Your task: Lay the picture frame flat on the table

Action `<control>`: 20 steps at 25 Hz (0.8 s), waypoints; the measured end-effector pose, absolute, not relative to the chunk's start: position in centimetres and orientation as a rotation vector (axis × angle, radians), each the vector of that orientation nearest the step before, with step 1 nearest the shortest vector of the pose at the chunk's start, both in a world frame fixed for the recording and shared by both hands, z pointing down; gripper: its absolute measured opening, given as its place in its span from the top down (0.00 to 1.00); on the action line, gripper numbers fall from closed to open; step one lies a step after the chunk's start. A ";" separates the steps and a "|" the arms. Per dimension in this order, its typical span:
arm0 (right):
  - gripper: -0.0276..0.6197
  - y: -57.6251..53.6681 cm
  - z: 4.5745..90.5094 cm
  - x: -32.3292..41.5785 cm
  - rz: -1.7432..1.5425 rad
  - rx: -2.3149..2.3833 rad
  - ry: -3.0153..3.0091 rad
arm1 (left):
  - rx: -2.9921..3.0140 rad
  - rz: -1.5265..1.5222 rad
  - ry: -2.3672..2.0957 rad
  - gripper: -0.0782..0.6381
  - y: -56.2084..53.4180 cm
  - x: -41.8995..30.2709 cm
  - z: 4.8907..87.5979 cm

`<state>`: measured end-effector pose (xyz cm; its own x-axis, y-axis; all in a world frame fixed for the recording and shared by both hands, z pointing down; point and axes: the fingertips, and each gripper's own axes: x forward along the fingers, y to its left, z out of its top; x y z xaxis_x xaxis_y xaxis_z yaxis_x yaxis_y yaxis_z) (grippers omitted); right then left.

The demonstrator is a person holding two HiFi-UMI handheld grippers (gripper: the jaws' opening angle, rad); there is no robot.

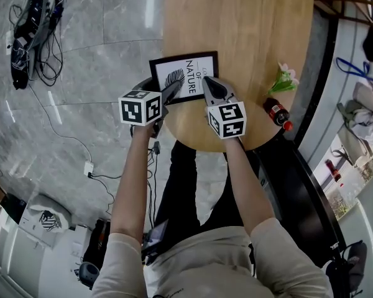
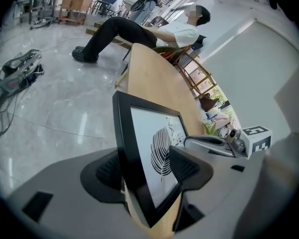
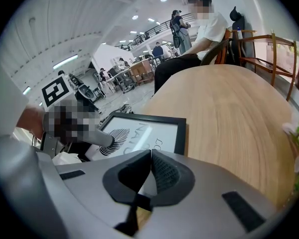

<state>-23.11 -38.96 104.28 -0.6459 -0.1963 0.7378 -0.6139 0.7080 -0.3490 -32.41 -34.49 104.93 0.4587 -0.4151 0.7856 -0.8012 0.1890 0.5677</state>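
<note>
The black picture frame (image 1: 183, 73), with a leaf print and lettering, lies flat near the rounded near end of the wooden table (image 1: 248, 23). Its left side overhangs the table's edge. My left gripper (image 1: 173, 90) stands open around the frame's near left corner (image 2: 154, 138). One pad is behind the frame, the other over the leaf print, and both are apart from it. My right gripper (image 1: 210, 84) is shut with nothing in it, its tips (image 3: 150, 156) over the frame's near edge (image 3: 144, 133), toward its right end.
A green flower sprig (image 1: 285, 79) and a dark bottle with a red cap (image 1: 277, 113) lie at the table's right edge. A person sits at the far end (image 3: 199, 29) beside a wooden chair (image 3: 269, 44). Cables (image 1: 34, 36) lie on the floor at left.
</note>
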 end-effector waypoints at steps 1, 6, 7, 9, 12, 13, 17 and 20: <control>0.91 -39.0 104.4 -23.0 0.775 0.619 -2.213 | 1.427 0.392 -1.154 0.52 -34.2 -32.7 105.0; 0.91 -39.0 104.9 -22.0 0.783 0.670 -2.175 | 1.443 0.410 -1.133 0.52 -32.6 -33.4 105.3; 0.91 -38.9 104.8 -22.0 0.779 0.669 -2.176 | 1.445 0.407 -1.126 0.52 -32.4 -33.5 105.3; 0.91 -38.8 104.7 -21.7 0.768 0.663 -2.182 | 1.446 0.393 -1.122 0.52 -32.2 -33.5 105.2; 0.91 -38.5 104.5 -21.2 0.755 0.658 -2.176 | 1.441 0.380 -1.124 0.52 -32.1 -33.3 104.8; 0.91 -38.3 104.4 -20.9 0.755 0.661 -2.167 | 1.441 0.382 -1.121 0.52 -31.9 -33.2 104.7; 0.91 -37.5 104.5 -19.1 0.761 0.699 -2.121 | 1.480 0.400 -1.103 0.52 -31.6 -32.0 104.1; 0.91 -37.3 104.4 -17.3 0.781 0.763 -2.095 | 1.520 0.388 -1.083 0.52 -31.5 -30.6 103.8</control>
